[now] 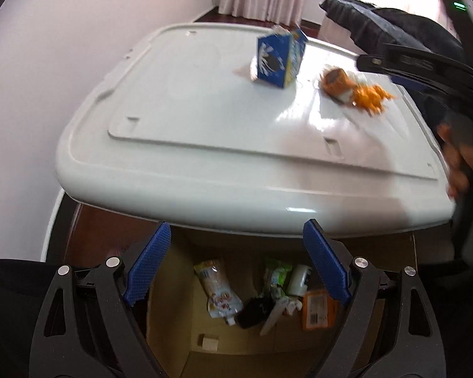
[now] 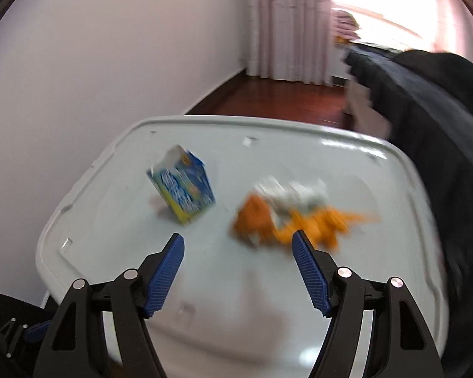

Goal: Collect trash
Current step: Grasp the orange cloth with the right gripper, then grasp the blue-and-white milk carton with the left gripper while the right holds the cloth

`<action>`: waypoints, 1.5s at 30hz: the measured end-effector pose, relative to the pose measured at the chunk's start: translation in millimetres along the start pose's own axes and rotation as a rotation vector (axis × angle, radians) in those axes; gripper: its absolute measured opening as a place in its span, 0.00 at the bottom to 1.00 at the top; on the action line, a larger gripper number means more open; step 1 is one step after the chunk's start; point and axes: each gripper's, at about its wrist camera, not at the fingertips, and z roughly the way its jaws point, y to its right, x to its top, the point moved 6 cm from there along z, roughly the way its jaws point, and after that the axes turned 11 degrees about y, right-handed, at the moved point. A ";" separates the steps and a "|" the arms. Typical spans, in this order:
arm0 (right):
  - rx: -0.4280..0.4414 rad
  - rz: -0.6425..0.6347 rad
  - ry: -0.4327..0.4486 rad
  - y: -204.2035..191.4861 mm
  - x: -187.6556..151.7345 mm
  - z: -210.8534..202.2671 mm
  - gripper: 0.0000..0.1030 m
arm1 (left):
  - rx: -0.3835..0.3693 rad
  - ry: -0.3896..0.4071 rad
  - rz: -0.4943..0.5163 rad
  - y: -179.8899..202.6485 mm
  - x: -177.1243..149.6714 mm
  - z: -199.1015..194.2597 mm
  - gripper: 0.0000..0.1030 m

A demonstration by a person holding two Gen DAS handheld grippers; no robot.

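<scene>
Left claw (image 1: 236,264): open, empty, over the box.
Right claw (image 2: 238,271): open, empty, above the worktop (image 2: 236,299).
Box (image 1: 173,299): brown cardboard; pouches and wrappers already lie inside.
Carton (image 2: 183,189): at 11 o'clock of the right claw; blue, tilted, not yet collected.
Wrapper (image 2: 268,217): at 1 o'clock; crumpled, orange and white.
Worktop: glossy white plastic, rounded corners.

Motion blur smears the orange wrapper (image 2: 287,217) and blue carton (image 2: 183,189); the cardboard box (image 1: 173,315) sits partly hidden, perhaps under the lid (image 1: 205,157).
</scene>
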 end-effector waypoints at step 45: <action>0.017 0.253 0.050 37.7 -32.0 -78.2 0.27 | -0.238 0.130 0.182 46.0 135.8 100.2 0.81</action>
